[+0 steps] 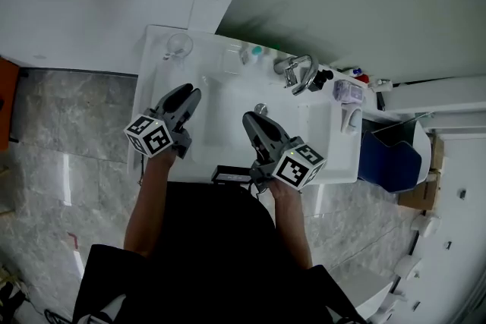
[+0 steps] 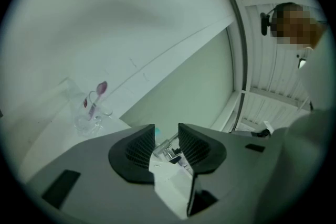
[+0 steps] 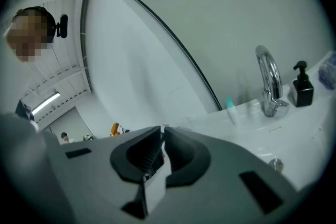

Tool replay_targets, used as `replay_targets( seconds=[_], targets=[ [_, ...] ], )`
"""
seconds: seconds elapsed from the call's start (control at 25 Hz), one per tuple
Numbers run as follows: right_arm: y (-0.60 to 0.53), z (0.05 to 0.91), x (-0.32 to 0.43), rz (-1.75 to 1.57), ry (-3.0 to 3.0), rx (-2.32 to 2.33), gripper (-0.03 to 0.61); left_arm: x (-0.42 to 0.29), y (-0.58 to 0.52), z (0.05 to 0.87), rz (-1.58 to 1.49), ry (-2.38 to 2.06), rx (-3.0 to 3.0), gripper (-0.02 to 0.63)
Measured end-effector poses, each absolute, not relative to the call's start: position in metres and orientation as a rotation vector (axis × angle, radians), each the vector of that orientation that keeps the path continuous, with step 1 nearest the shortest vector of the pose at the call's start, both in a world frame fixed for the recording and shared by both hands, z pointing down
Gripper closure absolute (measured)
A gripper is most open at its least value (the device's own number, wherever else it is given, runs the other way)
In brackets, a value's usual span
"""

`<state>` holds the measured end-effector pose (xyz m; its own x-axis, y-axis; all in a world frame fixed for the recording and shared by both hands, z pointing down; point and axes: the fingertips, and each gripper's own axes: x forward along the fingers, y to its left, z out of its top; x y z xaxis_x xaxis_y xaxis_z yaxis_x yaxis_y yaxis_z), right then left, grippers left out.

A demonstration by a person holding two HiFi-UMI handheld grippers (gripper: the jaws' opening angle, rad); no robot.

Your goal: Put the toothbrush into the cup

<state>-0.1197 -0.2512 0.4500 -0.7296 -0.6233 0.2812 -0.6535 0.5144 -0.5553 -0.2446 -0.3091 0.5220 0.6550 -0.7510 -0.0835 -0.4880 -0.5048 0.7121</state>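
Left gripper (image 1: pixel 190 92) jaws gaped empty; right gripper (image 1: pixel 251 117) jaws all but met, empty. Toothbrush (image 2: pixel 100 93), probably light, grippable mid-handle, stood in cup (image 2: pixel 88 119) at eleven o'clock.

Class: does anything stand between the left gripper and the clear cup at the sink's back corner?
Nothing visible does. The left gripper, jaws apart and empty, hangs over the left side of the sink, with only bare white surface between it and the cup. A purple-headed toothbrush already stands in that cup.

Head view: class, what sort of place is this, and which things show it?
Probably a bathroom: a white washbasin, a chrome tap, and a clear cup holding a toothbrush.
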Motion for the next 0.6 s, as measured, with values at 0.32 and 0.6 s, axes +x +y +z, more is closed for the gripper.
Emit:
replay_targets(
  seconds=[0.32,0.6],
  targets=[
    [-0.232,0.436,-0.074,1.071,-2.826,1.053,0.551,-0.206,-0.262,0.478,-0.515,-0.968,2.244,0.472],
    [-0.209,0.431,-0.033,1.135,-2.925,0.946,0.571,-0.164,-0.217,0.458,-0.505,-1.001,2.25,0.472]
  ],
)
